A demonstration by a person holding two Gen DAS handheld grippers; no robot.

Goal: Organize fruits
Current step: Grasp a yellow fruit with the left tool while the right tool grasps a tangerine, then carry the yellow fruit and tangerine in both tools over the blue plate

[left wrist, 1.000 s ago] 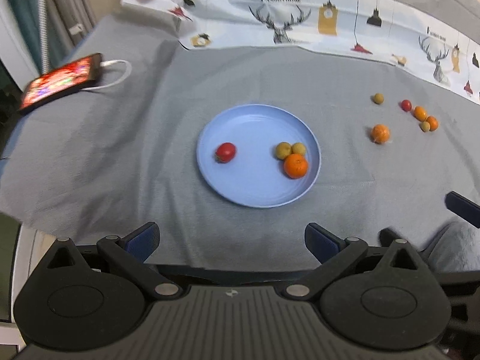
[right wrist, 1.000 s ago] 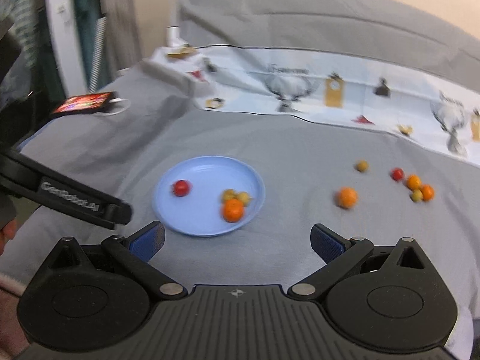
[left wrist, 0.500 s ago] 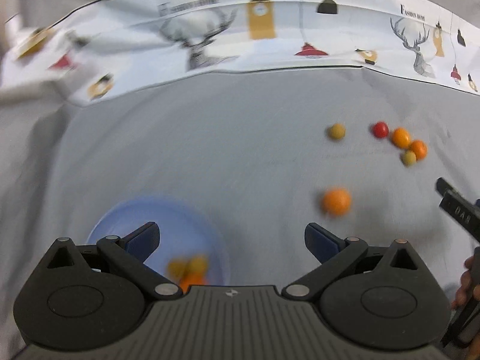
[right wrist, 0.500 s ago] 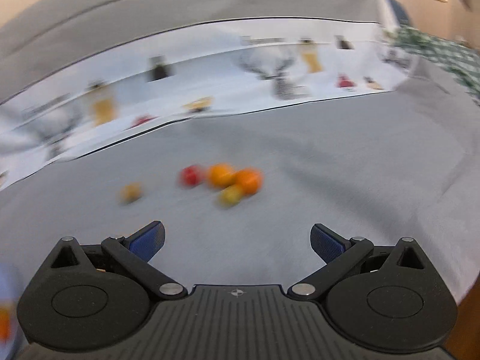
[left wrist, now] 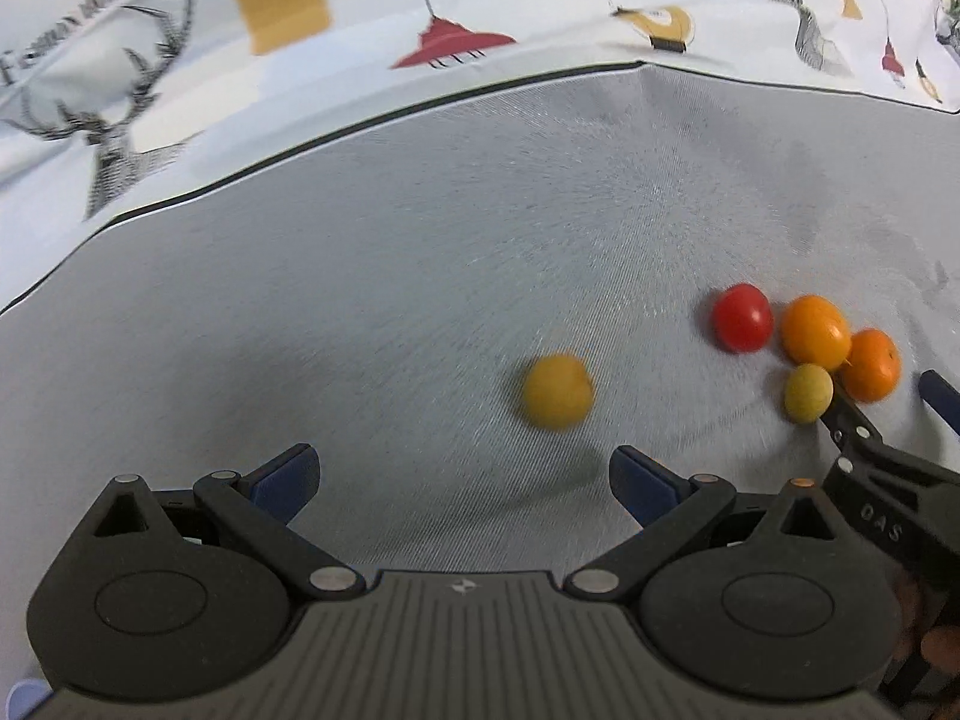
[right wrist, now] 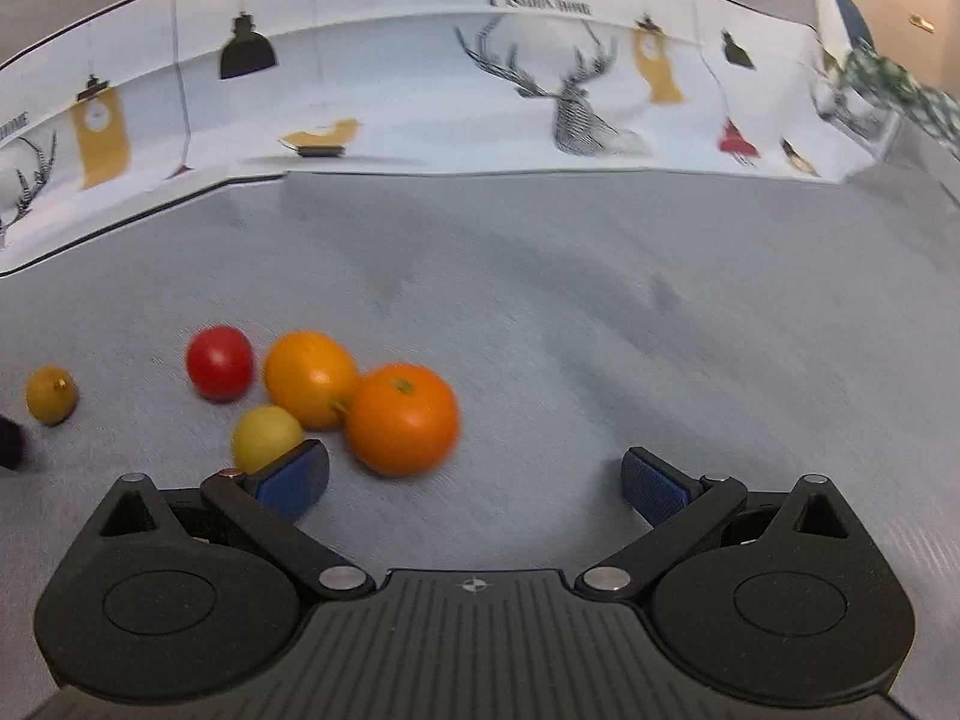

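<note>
I'm lining up on the lone yellow fruit [left wrist: 557, 391], sitting on the grey cloth [left wrist: 420, 276] just ahead of my left gripper [left wrist: 463, 480], a bit right of the midline between the spread, empty jaws. It's lying apart from the cluster off to its right: red tomato [left wrist: 741, 317], two oranges and a small yellow-green fruit [left wrist: 807, 392].

My right gripper [right wrist: 474, 477] is also spread wide and holding nothing, and it's going for the near orange [right wrist: 402, 417], which is sitting inside the gap but toward the left finger [right wrist: 294, 474]. That finger is lying right against or just in front of the small yellow-green fruit [right wrist: 267, 435]; can't tell if touching. The second orange [right wrist: 309, 378] is touching the near one from behind.

To do it well I'm thinking: nudge left gripper right so the yellow fruit centres, come down low, close gently since round fruit rolls on cloth. Right gripper should shift left a little without shoving the small fruit, else the cluster scatters. Plate isn't in view now, so I'm judging carry direction later. Printed white cloth [right wrist: 420, 78] behind is irrelevant.
</note>
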